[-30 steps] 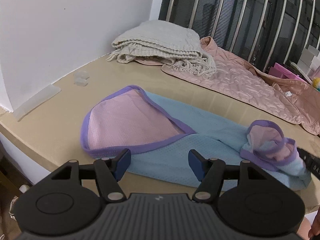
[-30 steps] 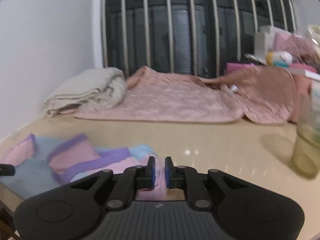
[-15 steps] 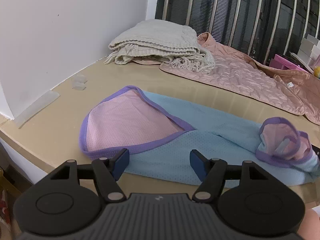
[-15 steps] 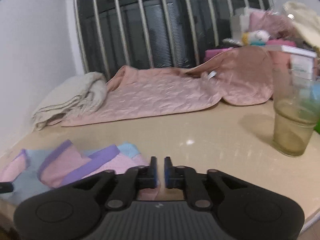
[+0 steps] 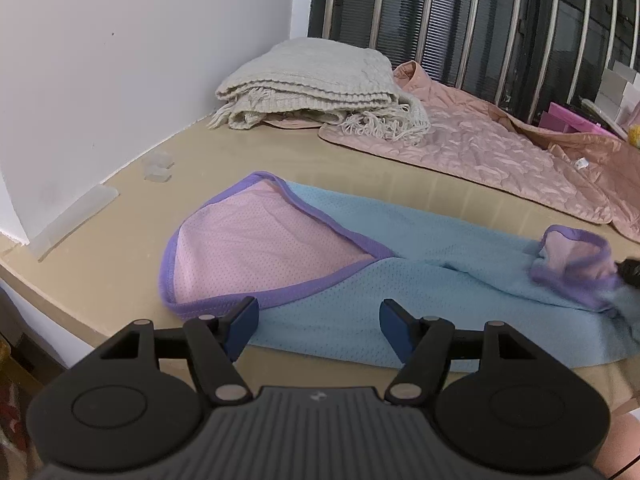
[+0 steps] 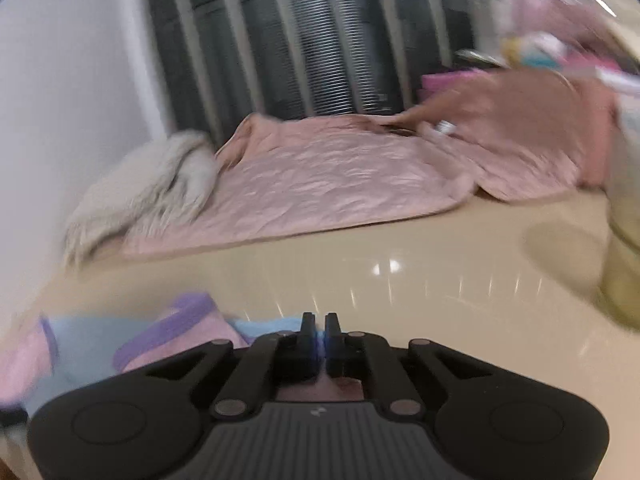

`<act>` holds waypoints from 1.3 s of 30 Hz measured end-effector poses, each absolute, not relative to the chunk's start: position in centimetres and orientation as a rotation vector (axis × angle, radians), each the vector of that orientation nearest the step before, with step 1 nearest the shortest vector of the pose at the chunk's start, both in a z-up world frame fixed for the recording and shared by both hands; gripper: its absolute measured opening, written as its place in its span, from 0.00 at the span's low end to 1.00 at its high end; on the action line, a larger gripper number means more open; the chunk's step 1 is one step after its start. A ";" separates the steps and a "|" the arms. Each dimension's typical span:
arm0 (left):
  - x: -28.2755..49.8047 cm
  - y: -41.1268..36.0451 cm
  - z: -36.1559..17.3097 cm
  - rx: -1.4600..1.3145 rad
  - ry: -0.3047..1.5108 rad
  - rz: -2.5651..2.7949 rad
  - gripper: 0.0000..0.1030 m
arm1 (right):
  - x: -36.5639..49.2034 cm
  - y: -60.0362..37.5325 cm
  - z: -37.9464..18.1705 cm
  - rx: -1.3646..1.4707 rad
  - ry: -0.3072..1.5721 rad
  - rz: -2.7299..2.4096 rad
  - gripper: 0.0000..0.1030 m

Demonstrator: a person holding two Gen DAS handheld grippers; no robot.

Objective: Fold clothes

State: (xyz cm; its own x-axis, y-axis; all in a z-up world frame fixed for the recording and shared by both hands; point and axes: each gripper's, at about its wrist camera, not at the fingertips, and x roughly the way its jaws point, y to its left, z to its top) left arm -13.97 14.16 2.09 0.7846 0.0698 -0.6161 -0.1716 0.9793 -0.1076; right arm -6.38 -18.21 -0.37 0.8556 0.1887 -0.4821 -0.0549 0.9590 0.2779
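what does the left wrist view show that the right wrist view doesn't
Only the left wrist view shows the open left gripper hovering at the near edge of the blue garment, the garment's whole spread with its pink lining, and the clear plastic bits by the wall.

Only the right wrist view shows the right gripper shut on the garment's edge, and a blurred cup at the right.

Both share the blue garment, the cream knit blanket, the pink quilt, the beige table and the window bars.

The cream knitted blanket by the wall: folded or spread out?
Folded: the cream knitted blanket lies in stacked layers, fringe hanging at its edge.
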 end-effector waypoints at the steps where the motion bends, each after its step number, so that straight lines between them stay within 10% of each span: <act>1: -14.0 14.3 2.1 -0.171 0.654 0.130 0.66 | -6.8 -18.3 -0.2 0.247 0.511 0.151 0.14; 15: -16.0 17.2 3.5 -0.301 0.552 0.216 0.71 | -10.7 -15.2 1.0 -0.100 0.389 0.506 0.25; 19: -16.4 18.2 3.3 -0.242 0.572 0.365 0.75 | -8.8 -16.1 5.2 -0.085 0.340 0.583 0.47; 24: -15.6 18.1 2.3 -0.196 0.619 0.425 0.74 | -1.9 -11.5 9.5 -0.169 0.411 0.716 0.51; 33: -14.8 17.1 1.3 -0.175 0.583 0.415 0.36 | 5.0 7.0 4.2 -0.434 0.648 1.022 0.47; 39: -13.7 18.5 1.5 -0.249 0.567 0.383 0.04 | 6.8 9.1 1.7 -0.354 0.733 0.985 0.16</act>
